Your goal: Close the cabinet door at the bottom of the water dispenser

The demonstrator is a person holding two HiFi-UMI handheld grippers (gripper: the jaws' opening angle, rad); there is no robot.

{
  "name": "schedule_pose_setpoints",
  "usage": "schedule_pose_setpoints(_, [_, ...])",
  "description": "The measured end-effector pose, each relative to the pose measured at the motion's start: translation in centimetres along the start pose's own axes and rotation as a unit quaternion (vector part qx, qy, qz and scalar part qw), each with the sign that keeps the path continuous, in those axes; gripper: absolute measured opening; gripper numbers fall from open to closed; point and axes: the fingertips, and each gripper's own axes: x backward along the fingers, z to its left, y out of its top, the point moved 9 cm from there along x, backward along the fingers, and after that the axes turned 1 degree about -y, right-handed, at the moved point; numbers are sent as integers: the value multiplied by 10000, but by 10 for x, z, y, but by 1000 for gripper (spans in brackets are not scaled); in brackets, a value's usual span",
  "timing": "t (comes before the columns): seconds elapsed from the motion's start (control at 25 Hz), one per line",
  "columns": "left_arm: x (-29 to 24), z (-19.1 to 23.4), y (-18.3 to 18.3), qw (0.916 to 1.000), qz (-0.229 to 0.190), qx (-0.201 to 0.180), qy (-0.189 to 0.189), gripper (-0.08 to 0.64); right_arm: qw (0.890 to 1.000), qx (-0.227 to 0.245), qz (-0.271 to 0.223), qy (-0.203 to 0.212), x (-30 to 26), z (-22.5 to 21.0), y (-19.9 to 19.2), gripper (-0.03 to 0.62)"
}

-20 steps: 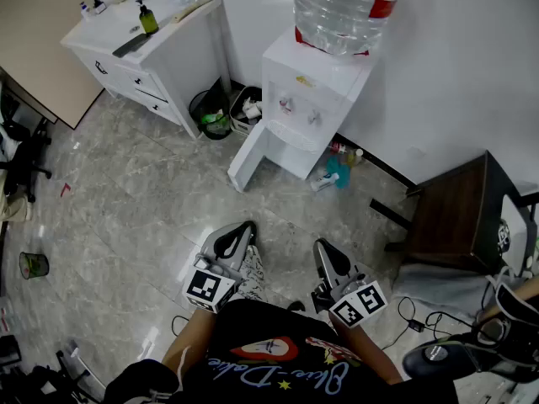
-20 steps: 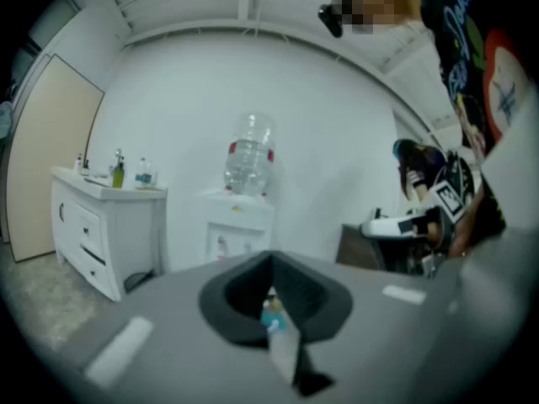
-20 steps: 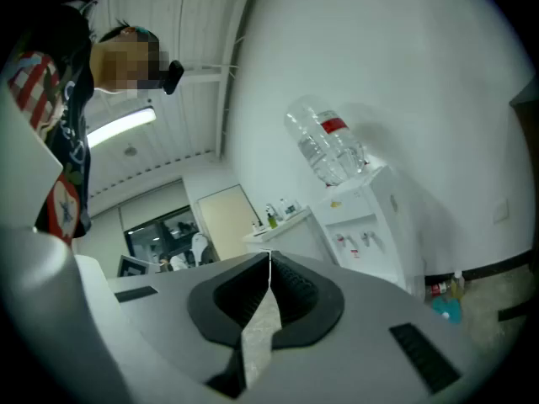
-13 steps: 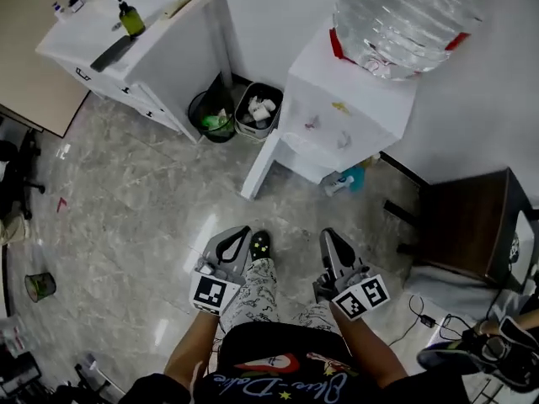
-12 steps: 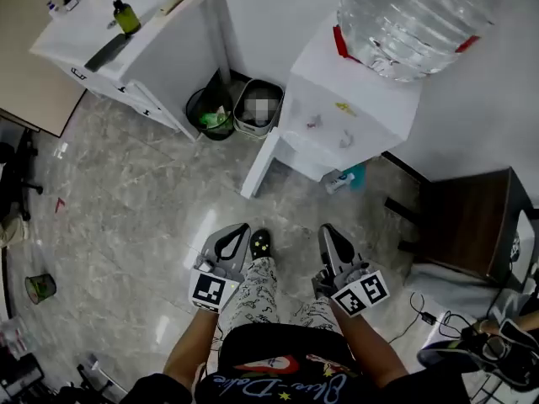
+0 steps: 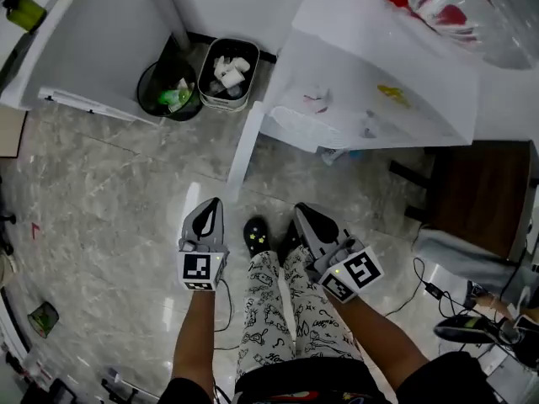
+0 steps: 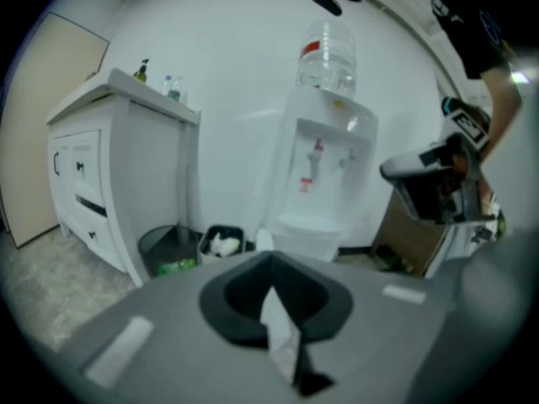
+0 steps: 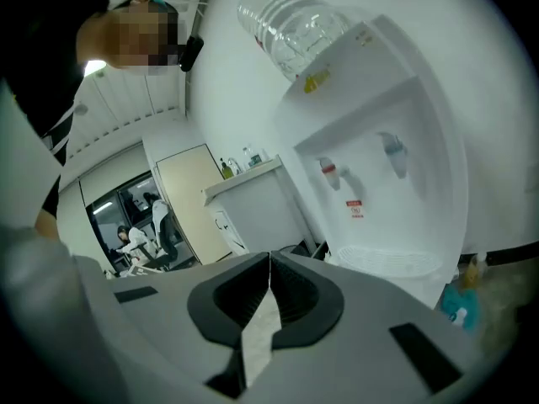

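The white water dispenser (image 6: 379,82) stands ahead with a big clear bottle (image 6: 455,7) on top. Its bottom cabinet door (image 6: 244,154) swings open to the left, seen edge-on as a white panel. My left gripper (image 6: 210,206) hangs shut and empty just short of the door's free edge. My right gripper (image 6: 305,215) is shut and empty too, in front of the dispenser's base. The left gripper view looks past shut jaws (image 7: 271,263) at the dispenser (image 7: 324,175). The right gripper view shows shut jaws (image 8: 269,263) below the dispenser's taps (image 8: 379,167).
A black bin (image 6: 167,91) and a white bin (image 6: 226,72) sit left of the dispenser, beside a white drawer cabinet (image 6: 84,49). A dark wooden table (image 6: 484,192) stands at the right. A teal bottle (image 8: 459,305) lies by the dispenser's base. My shoe (image 6: 255,236) is between the grippers.
The view has closed in on the dispenser, which now fills the top. Both grippers have come nearer to the open door and stayed shut.
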Motion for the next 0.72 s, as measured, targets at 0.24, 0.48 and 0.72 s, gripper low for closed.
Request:
schedule_pose_setpoints(0.24, [-55, 33, -67, 9981, 526, -320, -44, -2, 9996, -252, -9, 157, -23, -41, -46, 17])
schedule_pose_setpoints(0.48, [-88, 48, -97, 9964, 782, -327, -67, -2, 9992, -386, -99, -7, -37, -57, -59, 17])
schedule_pose_setpoints(0.72, [-105, 29, -101, 9966, 769, -203, -216, -3, 9993, -366, 50, 53, -36, -69, -68, 17])
